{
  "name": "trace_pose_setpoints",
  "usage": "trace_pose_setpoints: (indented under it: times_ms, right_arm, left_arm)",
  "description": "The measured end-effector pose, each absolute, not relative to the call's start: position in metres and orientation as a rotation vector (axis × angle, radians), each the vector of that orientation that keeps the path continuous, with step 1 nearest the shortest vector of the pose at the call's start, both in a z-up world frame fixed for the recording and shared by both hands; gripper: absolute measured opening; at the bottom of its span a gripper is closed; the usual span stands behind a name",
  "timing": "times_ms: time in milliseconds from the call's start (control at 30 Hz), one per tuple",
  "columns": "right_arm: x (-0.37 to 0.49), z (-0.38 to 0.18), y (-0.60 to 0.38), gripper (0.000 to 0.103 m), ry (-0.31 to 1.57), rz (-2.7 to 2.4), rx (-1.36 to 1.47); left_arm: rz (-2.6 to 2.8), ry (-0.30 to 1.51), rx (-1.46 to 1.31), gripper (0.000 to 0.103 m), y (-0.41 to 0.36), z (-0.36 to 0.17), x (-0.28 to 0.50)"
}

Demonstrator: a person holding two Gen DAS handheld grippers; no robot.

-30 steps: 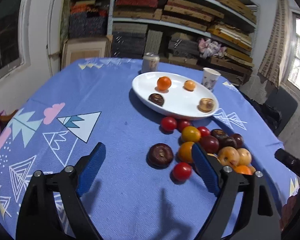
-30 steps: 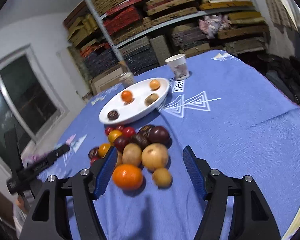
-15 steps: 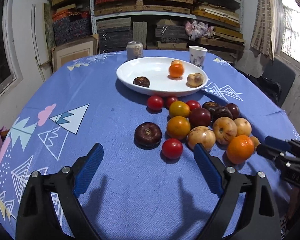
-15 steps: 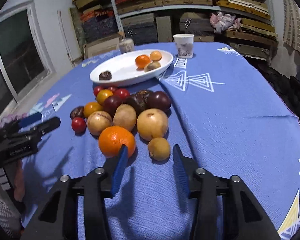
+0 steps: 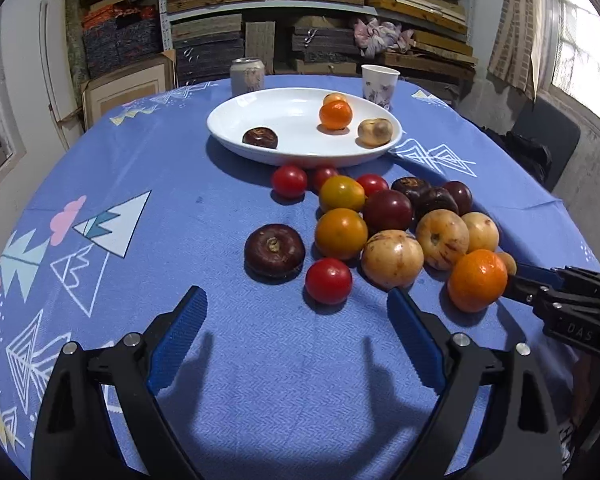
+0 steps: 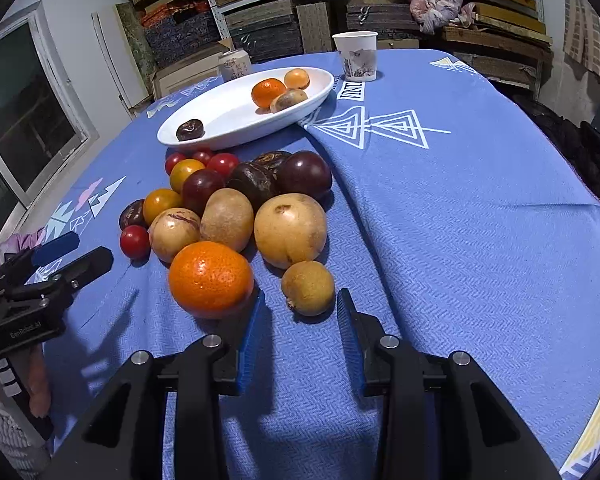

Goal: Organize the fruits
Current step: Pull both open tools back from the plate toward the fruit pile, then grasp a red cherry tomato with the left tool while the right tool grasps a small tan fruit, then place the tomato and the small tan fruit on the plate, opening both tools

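Open blue tablecloth [image 6: 480,220] lies right of the fruit pile [image 6: 236,216].

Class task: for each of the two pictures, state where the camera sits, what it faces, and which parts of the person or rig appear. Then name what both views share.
Left wrist view: sits on the left gripper, facing the fruit pile and white plate; own open gripper shows, the right gripper at right.
Right wrist view: sits on the right gripper, narrowed before a small brown fruit, not gripping; the left gripper and a hand at left.
Shared: plate, orange, paper cup, can.
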State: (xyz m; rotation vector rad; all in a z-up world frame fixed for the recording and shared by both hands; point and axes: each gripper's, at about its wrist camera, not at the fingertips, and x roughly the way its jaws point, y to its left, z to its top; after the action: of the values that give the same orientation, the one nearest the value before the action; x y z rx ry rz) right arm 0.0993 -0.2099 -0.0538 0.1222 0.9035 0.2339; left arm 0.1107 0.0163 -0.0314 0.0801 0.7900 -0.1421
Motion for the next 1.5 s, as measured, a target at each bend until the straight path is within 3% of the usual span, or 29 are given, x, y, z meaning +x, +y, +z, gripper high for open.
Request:
trace_pose_setpoints:
  times_ms: [100,167,300,533,567,600,1033,1300,1500]
  right_arm:
    - [0.100,-0.054,-0.208,0.039,0.911,0.236,0.116]
    - [0.102,-0.054,-0.209,0.039,0.915,0.237,0.121]
    - [0.102,-0.055,-0.209,0.039,0.918,0.239,0.124]
    - [0.102,-0.055,-0.209,0.037,0.918,0.242,0.130]
    - [0.101,-0.055,-0.210,0.029,0.916,0.247,0.136]
    - [0.102,-0.055,-0.210,0.028,0.916,0.255,0.142]
    - [0.092,-0.040,-0.220,0.028,0.836,0.282,0.191]
    - [0.153,0.034,-0.204,0.028,0.787,0.361,0.161]
    - [0.229,0.028,-0.146,0.028,0.866,0.423,0.136]
  left_arm:
    - [-0.170,0.771,0.099,0.089,0.009,-0.030,0.116]
    - [-0.189,0.775,0.103,0.081,0.004,-0.030,0.123]
    - [-0.201,0.843,0.108,0.051,0.000,-0.044,0.140]
    - [-0.206,0.853,0.122,0.044,-0.005,-0.051,0.145]
    - [-0.221,0.863,0.113,0.039,-0.004,-0.052,0.146]
    - [-0.237,0.879,0.106,0.029,-0.004,-0.053,0.146]
    - [-0.188,0.781,-0.050,0.029,0.032,-0.020,0.139]
    - [-0.099,0.756,-0.059,0.029,0.042,0.024,0.210]
    - [-0.054,0.787,-0.113,0.029,0.044,0.026,0.281]
